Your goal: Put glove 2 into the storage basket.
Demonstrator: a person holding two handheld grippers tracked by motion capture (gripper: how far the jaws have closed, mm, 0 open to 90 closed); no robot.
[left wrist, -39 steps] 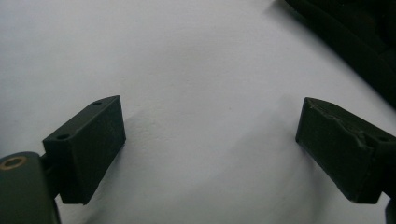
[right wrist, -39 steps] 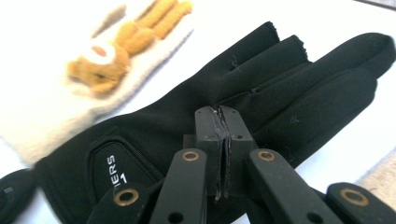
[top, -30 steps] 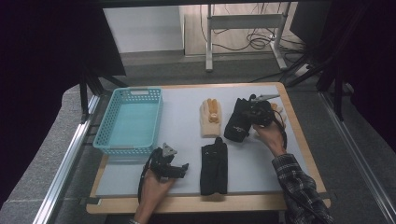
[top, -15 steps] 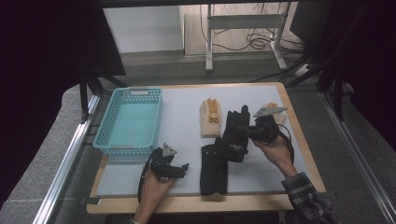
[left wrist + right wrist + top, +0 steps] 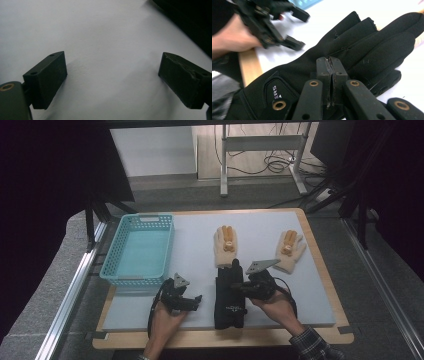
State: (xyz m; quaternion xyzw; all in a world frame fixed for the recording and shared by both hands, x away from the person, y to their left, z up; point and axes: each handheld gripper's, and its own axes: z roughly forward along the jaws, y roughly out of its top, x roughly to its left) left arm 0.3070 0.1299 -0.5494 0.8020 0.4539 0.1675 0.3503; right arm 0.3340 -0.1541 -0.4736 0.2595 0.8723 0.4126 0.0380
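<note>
Turquoise plastic basket [image 5: 138, 251] stands at the left of the worktop [image 5: 305, 295], with the left gripper [image 5: 189, 303] just in front of it near the front edge, jaws spread wide over bare surface. Centre front: black gloves [image 5: 229, 295] lie stacked, fingers pointing away, with the right gripper [image 5: 239, 288] over them, jaws pressed together on the top glove's fabric. Behind lie two cream gloves [image 5: 226, 247], well apart, the second [image 5: 290, 249] at the right.
</note>
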